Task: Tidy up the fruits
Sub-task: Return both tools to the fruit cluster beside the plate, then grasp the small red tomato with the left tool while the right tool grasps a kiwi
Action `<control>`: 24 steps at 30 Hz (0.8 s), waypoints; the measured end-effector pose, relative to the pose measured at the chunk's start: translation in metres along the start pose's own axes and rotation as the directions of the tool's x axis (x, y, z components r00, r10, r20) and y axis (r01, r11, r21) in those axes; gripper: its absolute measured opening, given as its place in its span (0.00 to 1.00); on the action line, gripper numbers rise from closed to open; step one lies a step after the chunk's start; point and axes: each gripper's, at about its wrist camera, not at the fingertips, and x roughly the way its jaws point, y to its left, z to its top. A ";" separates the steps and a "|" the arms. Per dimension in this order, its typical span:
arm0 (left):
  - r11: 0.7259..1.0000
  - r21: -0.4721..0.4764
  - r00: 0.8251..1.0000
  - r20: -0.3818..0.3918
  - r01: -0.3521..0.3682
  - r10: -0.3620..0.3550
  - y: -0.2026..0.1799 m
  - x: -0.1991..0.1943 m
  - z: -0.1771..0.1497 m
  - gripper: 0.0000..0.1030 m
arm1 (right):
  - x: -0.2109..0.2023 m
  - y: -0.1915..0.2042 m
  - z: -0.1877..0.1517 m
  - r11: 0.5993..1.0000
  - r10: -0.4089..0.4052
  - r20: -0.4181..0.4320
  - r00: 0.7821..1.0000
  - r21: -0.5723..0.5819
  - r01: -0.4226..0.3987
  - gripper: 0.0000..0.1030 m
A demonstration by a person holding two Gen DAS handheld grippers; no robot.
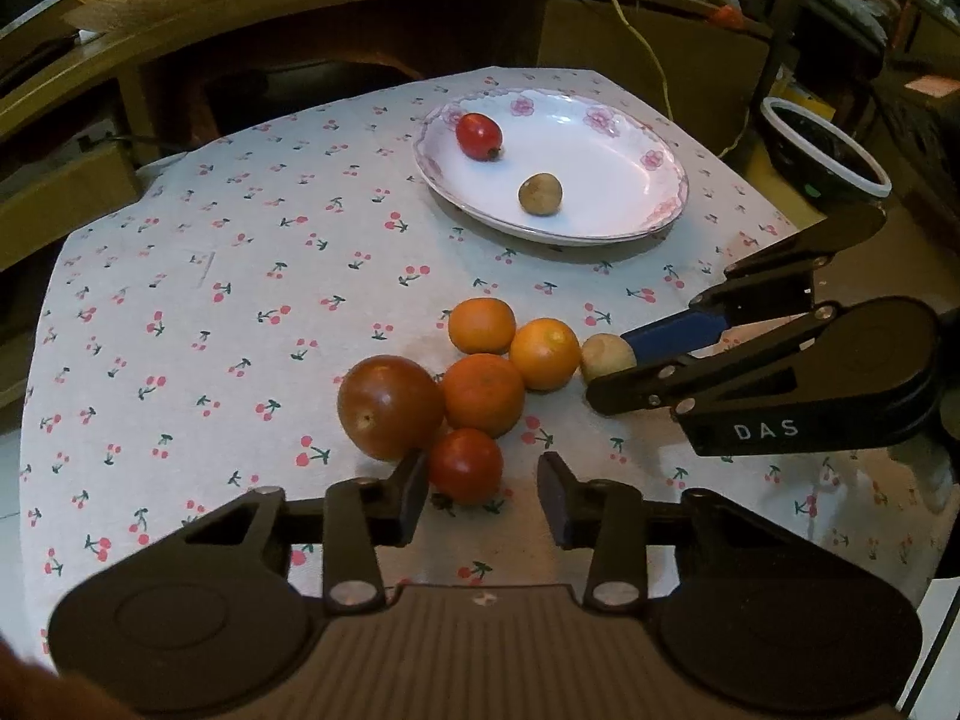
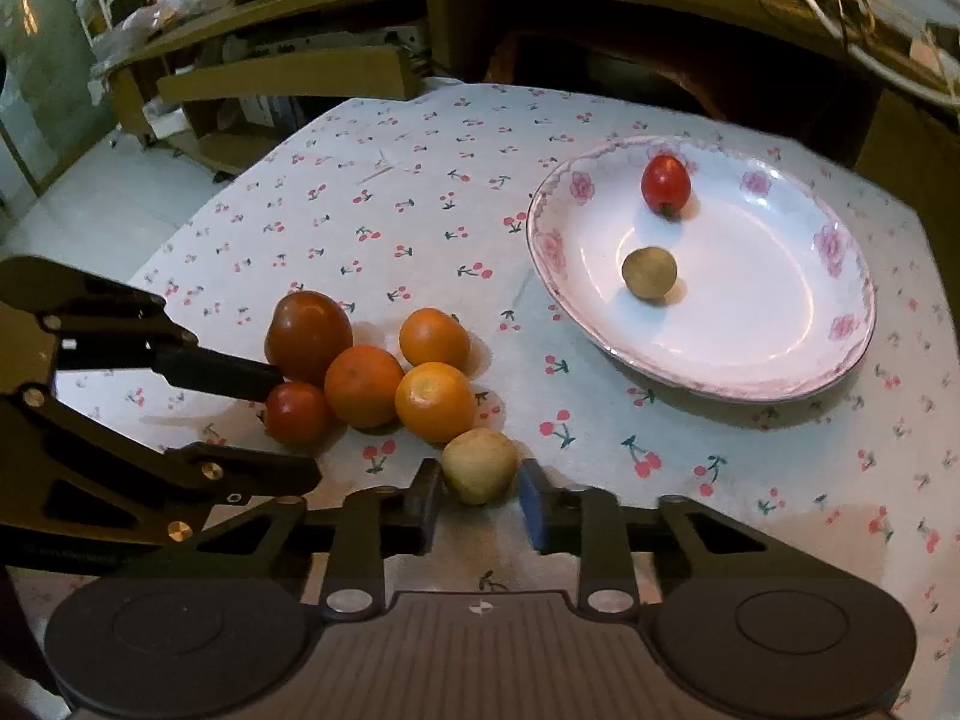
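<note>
My right gripper (image 2: 478, 501) jaws bracket the round tan longan (image 2: 480, 465), unclenched; left gripper (image 1: 483, 495) jaws released. Closing may nudge the 11 o'clock orange (image 2: 435, 401).

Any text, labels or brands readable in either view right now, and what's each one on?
"DAS": white letters on the side of the right gripper, seen from the left wrist view.
White lettering on a dark thing at the top left of that view: too small and warped to read.
Right wrist view: no readable text.

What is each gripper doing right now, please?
Left gripper: open, straddling the small red tomato, not clamped.
Right gripper: open around the tan round fruit, not yet gripping.
</note>
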 end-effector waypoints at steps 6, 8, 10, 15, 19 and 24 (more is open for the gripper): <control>1.000 -0.002 1.000 0.007 0.028 -0.028 0.000 -0.005 0.001 0.36 | -0.002 0.002 -0.001 1.000 0.002 -0.008 1.000 -0.011 -0.002 0.27; 0.999 0.000 0.999 0.008 0.040 -0.040 -0.001 -0.006 0.001 0.36 | -0.004 0.000 -0.002 1.000 0.002 -0.012 1.000 -0.007 -0.002 0.27; 0.999 0.006 0.999 0.007 0.038 -0.038 -0.001 -0.005 0.001 0.36 | -0.006 -0.001 -0.003 1.000 0.003 -0.012 1.000 -0.003 -0.003 0.27; 0.999 0.046 1.000 0.013 0.002 -0.003 -0.007 0.001 0.002 0.42 | -0.005 -0.001 -0.006 1.000 -0.001 -0.015 1.000 -0.012 0.001 0.28; 0.991 0.133 1.000 0.013 -0.018 0.017 -0.021 0.005 0.000 0.54 | -0.005 0.001 -0.006 1.000 -0.007 -0.013 1.000 -0.023 0.007 0.28; 0.988 0.153 0.999 0.014 -0.031 0.029 -0.024 0.005 -0.003 0.54 | -0.005 0.001 -0.007 0.999 -0.009 -0.009 1.000 -0.034 0.009 0.28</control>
